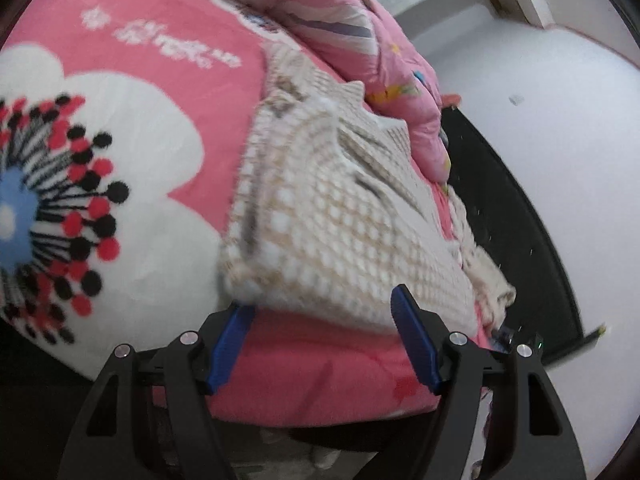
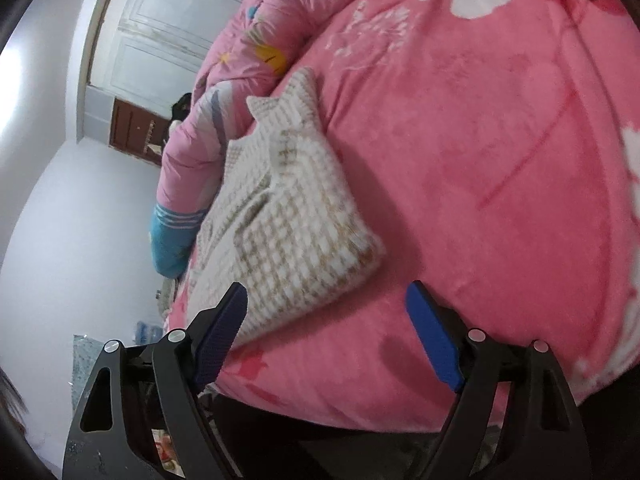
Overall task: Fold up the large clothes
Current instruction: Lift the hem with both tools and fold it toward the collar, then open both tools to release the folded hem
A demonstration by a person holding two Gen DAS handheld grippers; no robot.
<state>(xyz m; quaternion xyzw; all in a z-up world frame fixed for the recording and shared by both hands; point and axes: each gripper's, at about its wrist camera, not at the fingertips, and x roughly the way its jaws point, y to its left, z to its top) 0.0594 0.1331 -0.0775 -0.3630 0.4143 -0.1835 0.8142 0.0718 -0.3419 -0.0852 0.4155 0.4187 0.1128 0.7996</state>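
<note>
Grippers left [image 1: 324,336] and right [image 2: 326,334] tilted downward, jaws apart, over checked garment [image 1: 332,232].

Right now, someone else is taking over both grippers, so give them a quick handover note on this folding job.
Left gripper: jaws open, holding nothing, at the near edge of the cream checked garment.
Right gripper: jaws open, empty, near the garment's corner.
The garment lies folded into a compact bundle on the pink flowered blanket, beside the pink quilt.
Done: garment looks folded and released.
Left: check the fold is neat; whether more clothes wait cannot be told.
</note>
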